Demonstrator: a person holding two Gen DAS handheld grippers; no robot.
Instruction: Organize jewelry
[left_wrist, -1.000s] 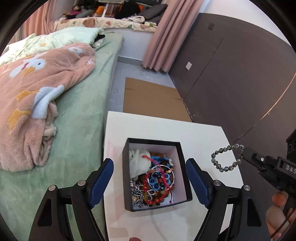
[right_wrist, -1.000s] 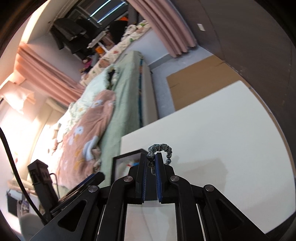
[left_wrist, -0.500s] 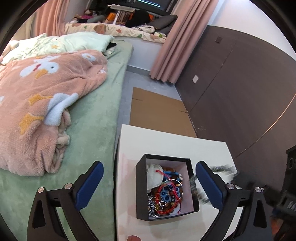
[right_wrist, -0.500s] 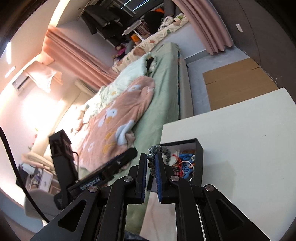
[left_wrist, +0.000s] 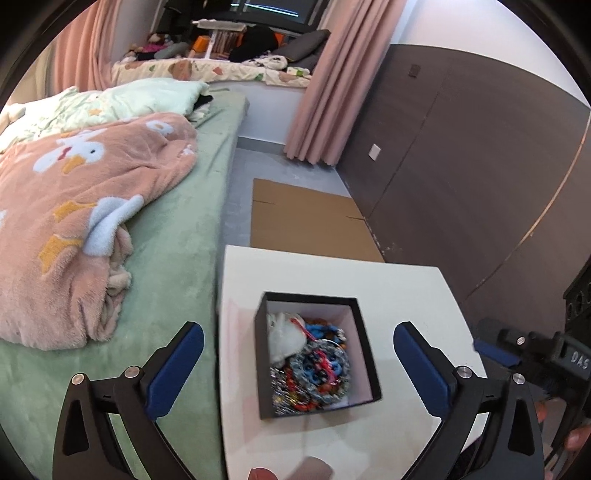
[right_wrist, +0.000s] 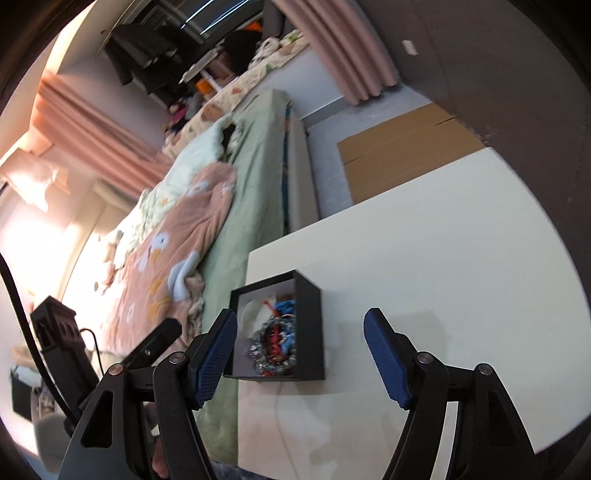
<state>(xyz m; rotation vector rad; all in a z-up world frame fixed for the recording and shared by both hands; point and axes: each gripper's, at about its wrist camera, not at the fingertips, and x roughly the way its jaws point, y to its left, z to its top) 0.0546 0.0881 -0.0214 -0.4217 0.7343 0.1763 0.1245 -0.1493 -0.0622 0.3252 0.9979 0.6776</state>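
Jewelry (left_wrist: 314, 373) lies heaped in the black box (left_wrist: 364, 343) near the desk's (left_wrist: 406, 291) bed-side edge; right tongs (right_wrist: 299, 354), just opening, and left tongs (left_wrist: 299, 369) are empty. Sorting seems nearly finished.

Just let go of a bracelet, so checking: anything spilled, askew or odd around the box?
Nothing stands out. The grey bead bracelet lies inside the black box on the jewelry pile, nothing spilled onto the white table. Both hand-held grippers are open and empty.

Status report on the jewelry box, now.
Left gripper open, empty, straddling the black box. Right gripper just opened, empty. Grey bead bracelet lies in the box on the pile. Nothing in the way.
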